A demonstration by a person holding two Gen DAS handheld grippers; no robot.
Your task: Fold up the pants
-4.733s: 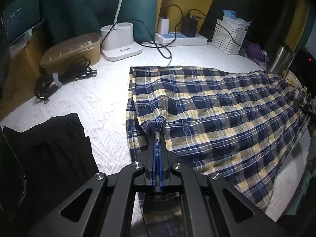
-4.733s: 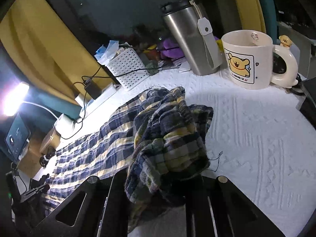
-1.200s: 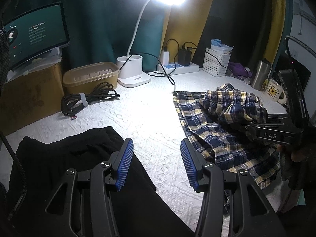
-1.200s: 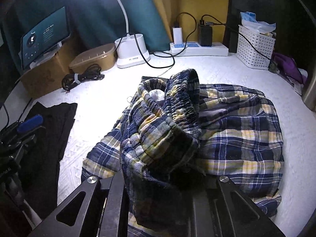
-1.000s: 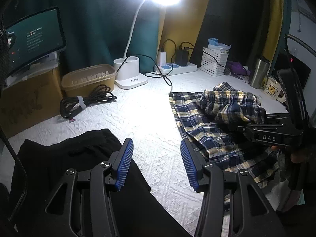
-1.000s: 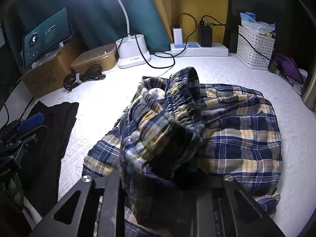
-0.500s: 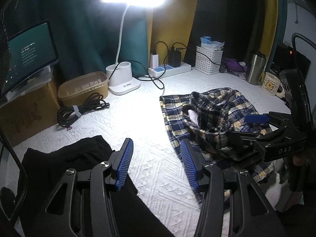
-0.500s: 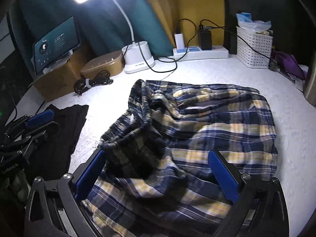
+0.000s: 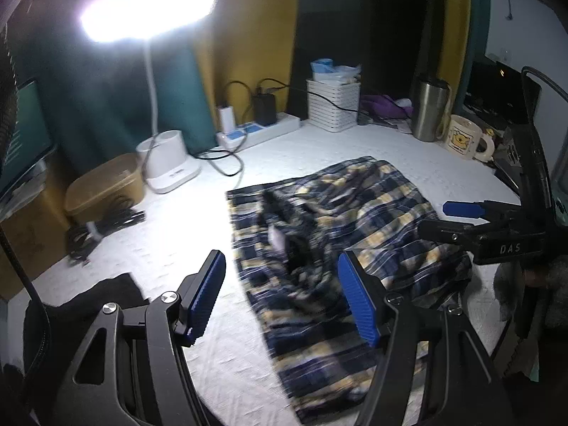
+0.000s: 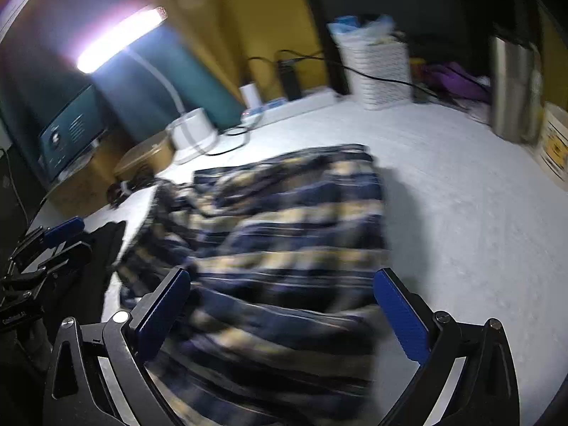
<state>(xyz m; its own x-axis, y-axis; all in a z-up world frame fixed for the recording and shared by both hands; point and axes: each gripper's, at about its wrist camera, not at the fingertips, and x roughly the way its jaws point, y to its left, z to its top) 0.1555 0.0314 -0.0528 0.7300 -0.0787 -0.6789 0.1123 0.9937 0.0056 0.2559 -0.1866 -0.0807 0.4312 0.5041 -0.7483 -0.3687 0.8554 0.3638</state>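
Blue and yellow plaid pants (image 9: 330,245) lie folded over in a loose heap on the white table cover (image 9: 198,248); the right wrist view shows the pants (image 10: 284,241) blurred, just ahead of the jaws. My left gripper (image 9: 282,296) hovers over the pants' left edge, its jaws opening with nothing gripped between the blue pads. My right gripper (image 10: 284,314) stands wide open above the pants' near edge, free of the cloth. In the left wrist view the right gripper (image 9: 461,218) shows at the right.
A black garment (image 9: 88,301) lies at the near left. At the back stand a lamp base (image 9: 167,167), a tan box (image 9: 103,188), coiled cable (image 9: 103,227), power strip (image 9: 259,129), white basket (image 9: 333,104), steel tumbler (image 9: 431,112) and bear mug (image 9: 463,142).
The right gripper let the bunched pants drop onto the table and opened wide, pulling back. The left gripper's jaws widened and it moved back and right; the pants now lie flatter.
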